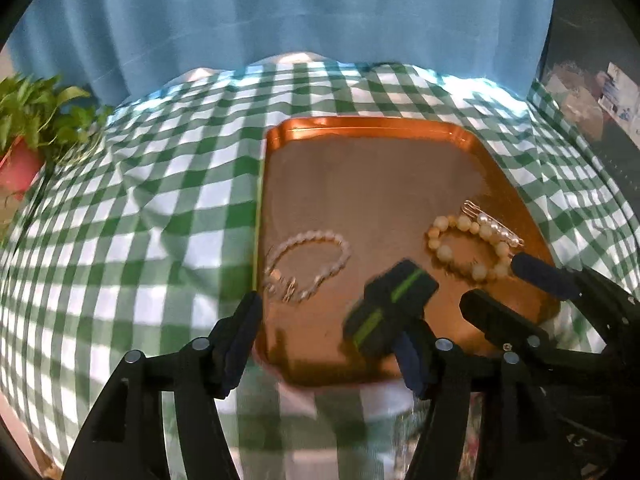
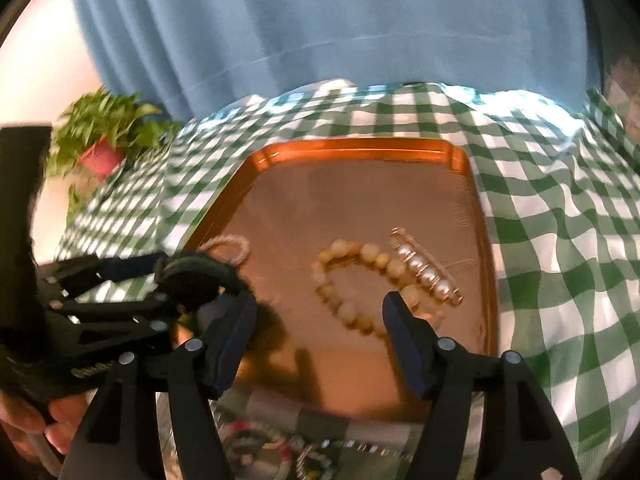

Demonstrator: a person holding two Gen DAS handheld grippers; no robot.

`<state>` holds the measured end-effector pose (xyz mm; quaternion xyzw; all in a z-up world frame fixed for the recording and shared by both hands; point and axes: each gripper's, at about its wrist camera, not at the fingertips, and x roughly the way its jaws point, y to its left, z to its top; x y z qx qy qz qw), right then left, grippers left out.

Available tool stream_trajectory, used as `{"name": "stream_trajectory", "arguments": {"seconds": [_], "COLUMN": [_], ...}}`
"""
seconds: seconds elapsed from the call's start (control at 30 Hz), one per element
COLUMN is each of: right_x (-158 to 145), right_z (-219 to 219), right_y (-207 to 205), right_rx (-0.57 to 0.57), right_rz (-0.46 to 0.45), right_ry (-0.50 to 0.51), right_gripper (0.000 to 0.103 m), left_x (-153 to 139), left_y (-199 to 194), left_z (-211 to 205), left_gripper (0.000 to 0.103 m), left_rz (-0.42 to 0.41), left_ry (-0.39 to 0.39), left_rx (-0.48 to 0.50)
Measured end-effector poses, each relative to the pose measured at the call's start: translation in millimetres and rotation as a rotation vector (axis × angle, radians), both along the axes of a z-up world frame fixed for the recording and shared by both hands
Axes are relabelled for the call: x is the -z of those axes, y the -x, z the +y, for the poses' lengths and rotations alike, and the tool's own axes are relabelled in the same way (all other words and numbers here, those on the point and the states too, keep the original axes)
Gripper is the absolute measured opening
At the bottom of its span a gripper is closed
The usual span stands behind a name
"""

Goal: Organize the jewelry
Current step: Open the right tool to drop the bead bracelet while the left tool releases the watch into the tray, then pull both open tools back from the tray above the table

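Both pairs of jaws stand spread, and neither pinches anything that we can make out. Our left gripper (image 1: 328,344) hovers over the near edge of the copper tray (image 1: 360,128), its right finger blurred and sitting just behind a black piece with a green stripe (image 1: 390,308); whether that piece touches the finger we cannot tell. Our right gripper (image 2: 320,344) hangs over the near right part of the same tray (image 2: 344,148), and its two black fingers also enter the left view from the right side.

On the tray lie three pieces. A clear bead bracelet (image 1: 308,266) rests near the left rim. A cream bead bracelet (image 2: 356,284) lies toward the right, its near end just ahead of the right gripper's right finger. A pearl hair clip (image 2: 426,270) lies against its right side, touching the beads.

The tray sits on a table under a green and white checked cloth (image 2: 560,240). A potted plant (image 2: 108,136) stands at the far left, with a blue curtain (image 2: 320,20) behind.
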<state>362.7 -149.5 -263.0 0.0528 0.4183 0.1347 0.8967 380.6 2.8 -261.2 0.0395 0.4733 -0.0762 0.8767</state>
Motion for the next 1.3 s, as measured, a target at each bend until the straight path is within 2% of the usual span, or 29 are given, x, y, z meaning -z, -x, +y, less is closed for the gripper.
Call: {"name": "stream_trajectory", "arguments": {"seconds": [0.1,0.23,0.3,0.43,0.53,0.67,0.93,1.13,1.3], "right_x": [-5.6,-15.0,-21.2,-35.8,-49.9,-79.6,-140.4,-174.6,-190.1], "right_z": [4.9,0.1,-1.4,-1.8,3.0,8.4,20.7,33.9,35.4], "right_y": [14.7,30.3,37.4,57.3,79.4,117.9,196.4,244.1,277.2], "right_rx": [0.008,0.064,0.09,0.106,0.094,0.084,0.074,0.076,0.098], "right_rz": [-0.021,-0.004,0.01,0.02,0.007,-0.042,-0.159,-0.245,-0.316], "right_ry": [-0.002,-0.03,-0.028,-0.017,0.006,0.011,-0.007,0.038,0.027], "right_gripper": [0.065,0.077,0.079,0.081,0.084,0.084,0.094,0.101,0.101], "left_x": [-8.6,-23.9,-35.4,-63.8,-84.7,-121.7,-171.3,-199.5,-212.9], "left_y": [14.1,28.8,40.2,69.2,90.1,131.7,219.7,274.6,302.8], "left_z": [6.5,12.5,16.1,17.4,19.0,16.5,16.8,12.1,13.4], "left_gripper": [0.063,0.064,0.064,0.07,0.07,0.07,0.071,0.088,0.093], "left_rz": [-0.011,-0.014,-0.017,-0.062,-0.086,-0.175,-0.263,-0.364,-0.386], "left_ry": [0.024,0.071,0.106,0.113,0.134,0.13,0.123,0.056,0.061], "left_rx": [-0.009,-0.009,-0.003,0.004,0.007,0.019,0.042,-0.021,-0.088]}}
